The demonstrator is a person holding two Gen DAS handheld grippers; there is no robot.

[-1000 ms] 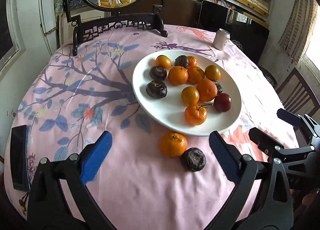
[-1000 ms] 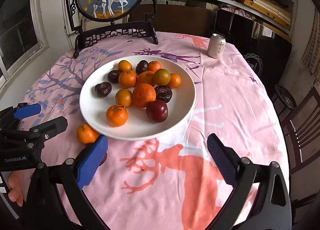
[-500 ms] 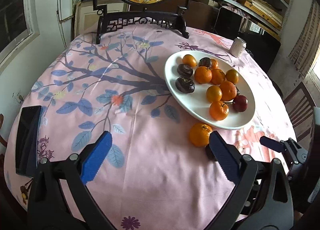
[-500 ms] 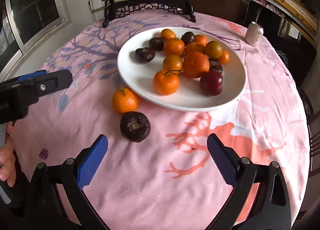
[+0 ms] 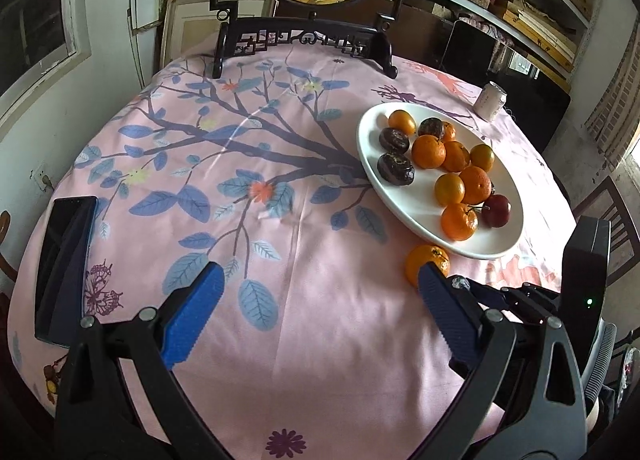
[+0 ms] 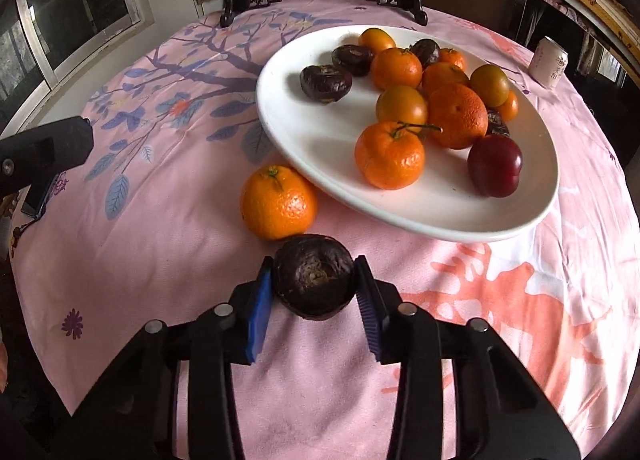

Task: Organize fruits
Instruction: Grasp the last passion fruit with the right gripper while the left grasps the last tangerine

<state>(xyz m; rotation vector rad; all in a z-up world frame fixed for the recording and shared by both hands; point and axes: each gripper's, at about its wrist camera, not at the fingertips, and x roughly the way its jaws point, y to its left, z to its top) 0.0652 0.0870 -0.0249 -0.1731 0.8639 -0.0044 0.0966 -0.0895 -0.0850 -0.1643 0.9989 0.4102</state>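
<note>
White and oval, the plate point(image 6: 288, 132) is holding smooth oranges, wrinkled dark fruits and one glossy red plum point(image 6: 495, 164). Jaws having just closed, the right tool point(image 6: 315, 302) is gripping a wrinkled dark fruit point(image 6: 314, 274) on the pink-clothed bench point(image 6: 160, 244), beside a loose orange point(image 6: 278, 202). The left tool point(image 5: 316, 312) is gaping wide, empty.

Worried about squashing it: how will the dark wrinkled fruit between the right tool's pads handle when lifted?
The dark fruit looks wrinkled, so probably softish; squeeze gently. It is round, so it may roll if released on the cloth. The right tool has just closed on its sides.
</note>
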